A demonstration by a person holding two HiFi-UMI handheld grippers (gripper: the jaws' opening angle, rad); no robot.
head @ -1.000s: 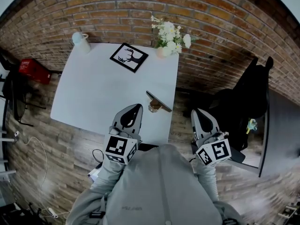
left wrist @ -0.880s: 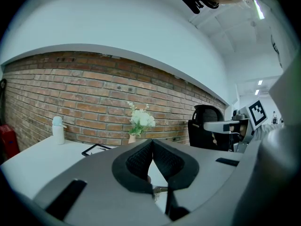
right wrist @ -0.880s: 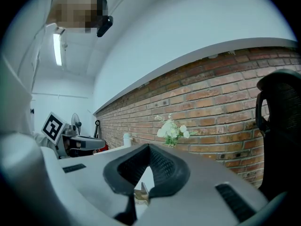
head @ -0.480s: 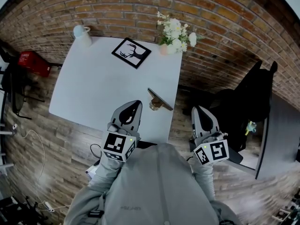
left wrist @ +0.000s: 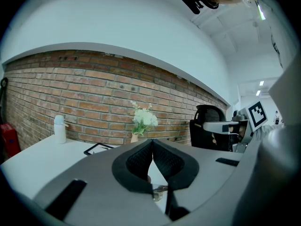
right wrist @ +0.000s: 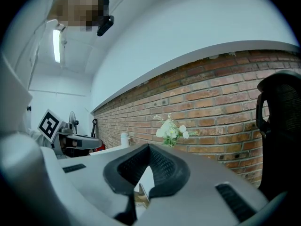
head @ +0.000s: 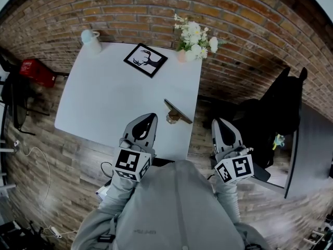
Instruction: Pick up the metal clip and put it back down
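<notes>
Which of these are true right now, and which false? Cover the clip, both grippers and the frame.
1. The metal clip lies on the white table, near its right edge. True.
2. The left gripper is clamped on the clip. False: its jaws are together, empty, short of the clip.
3. The right gripper is shut and holds nothing. True.
4. The picture frame lies on the floor. False: it lies on the table's far side.
5. The flowers stand at the table's far left corner. False: far right corner.

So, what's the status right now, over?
Left hand-held gripper shut, empty, over table edge. Right hand-held gripper shut, empty, beside table. Clip on table, untouched. Path to it open.
</notes>
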